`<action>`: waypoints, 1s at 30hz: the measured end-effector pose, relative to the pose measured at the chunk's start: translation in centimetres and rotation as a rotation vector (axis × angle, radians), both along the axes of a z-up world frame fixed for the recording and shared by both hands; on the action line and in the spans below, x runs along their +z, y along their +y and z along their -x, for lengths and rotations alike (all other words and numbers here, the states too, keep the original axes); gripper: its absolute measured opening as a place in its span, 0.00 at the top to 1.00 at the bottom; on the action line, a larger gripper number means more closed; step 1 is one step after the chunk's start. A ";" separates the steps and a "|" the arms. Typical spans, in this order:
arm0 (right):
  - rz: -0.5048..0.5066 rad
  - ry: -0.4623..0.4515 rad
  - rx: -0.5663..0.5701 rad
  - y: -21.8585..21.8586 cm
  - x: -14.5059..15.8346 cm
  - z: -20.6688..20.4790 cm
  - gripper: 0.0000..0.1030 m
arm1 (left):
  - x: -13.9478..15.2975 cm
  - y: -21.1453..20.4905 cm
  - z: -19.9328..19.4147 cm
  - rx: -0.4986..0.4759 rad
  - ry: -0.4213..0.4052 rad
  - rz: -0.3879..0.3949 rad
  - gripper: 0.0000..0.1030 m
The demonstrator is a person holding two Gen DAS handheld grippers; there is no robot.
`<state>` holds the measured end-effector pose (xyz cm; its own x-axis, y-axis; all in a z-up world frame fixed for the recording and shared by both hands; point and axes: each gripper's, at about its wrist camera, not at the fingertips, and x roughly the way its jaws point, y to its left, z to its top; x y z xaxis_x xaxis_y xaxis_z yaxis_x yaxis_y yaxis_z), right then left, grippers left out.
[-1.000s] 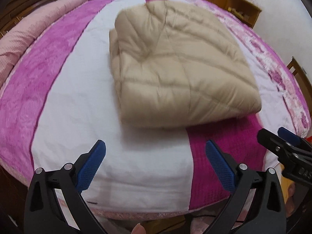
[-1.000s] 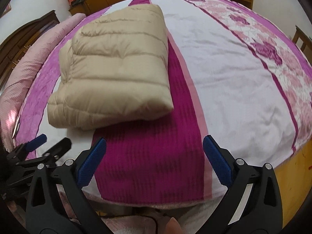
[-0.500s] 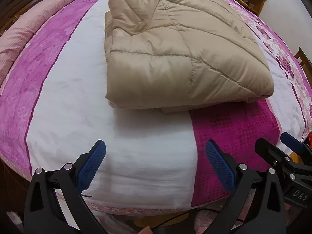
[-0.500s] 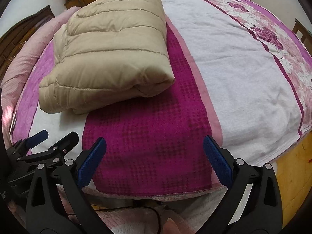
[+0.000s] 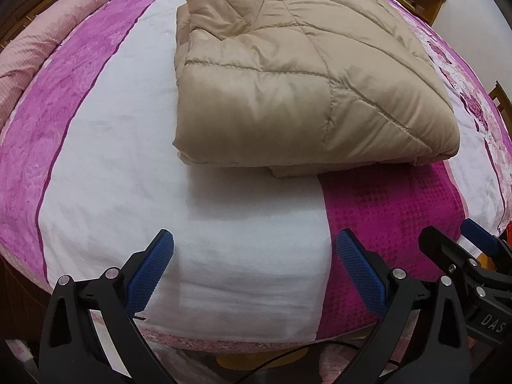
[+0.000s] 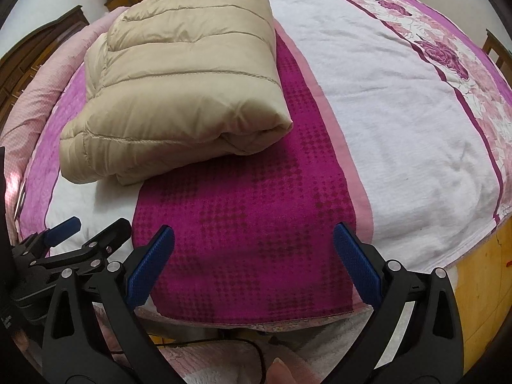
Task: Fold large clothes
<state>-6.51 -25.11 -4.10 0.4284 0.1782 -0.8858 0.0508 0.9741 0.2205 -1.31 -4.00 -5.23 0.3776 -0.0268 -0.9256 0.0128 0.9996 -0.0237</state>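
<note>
Bedspread in white, pale purple and deep magenta bands [image 5: 121, 172] is filling the left wrist view, and a beige quilted puffer garment [image 5: 288, 73] is lying on it already folded into a thick rectangular bundle, in the upper middle of the picture. The left gripper [image 5: 254, 256] is hovering near the foot edge of the bed with its blue-padded fingers [image 5: 150, 265] spread wide and holding nothing, well short of the bundle's near edge. The right gripper [image 5: 460, 252] is showing at the far right, also apart from the cloth.

Right wrist view is showing the same bundle from the other side, sitting upper left, its rolled corner resting on the magenta band. The right gripper is hanging over that band, fingers [image 6: 358, 265] spread and empty, with the left gripper at lower left.

Judging from this, the fold looks nearly finished, and any remaining step is probably tidying. To do it well, each gripper should be approaching low, pinching through all layers at the loose lower edge, and moving together so the slippery padding is not sliding apart.
</note>
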 end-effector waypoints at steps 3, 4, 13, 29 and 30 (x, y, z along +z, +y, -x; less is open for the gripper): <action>0.000 0.000 0.000 0.0 -0.1 0.0 0.04 | 0.1 0.1 -0.1 0.004 -0.001 0.005 0.05; 0.000 0.000 0.000 0.0 -0.1 0.0 0.04 | 0.1 0.1 -0.1 0.005 -0.001 0.007 0.05; 0.004 -0.005 -0.001 0.1 0.0 0.1 0.04 | 0.0 0.7 -0.3 0.025 0.005 0.026 0.05; 0.011 -0.002 0.002 0.4 0.2 0.1 0.04 | -0.2 0.8 -0.1 0.025 0.009 0.031 0.05; 0.012 -0.002 0.003 0.5 0.2 0.1 0.04 | -0.2 0.8 -0.1 0.025 0.008 0.030 0.05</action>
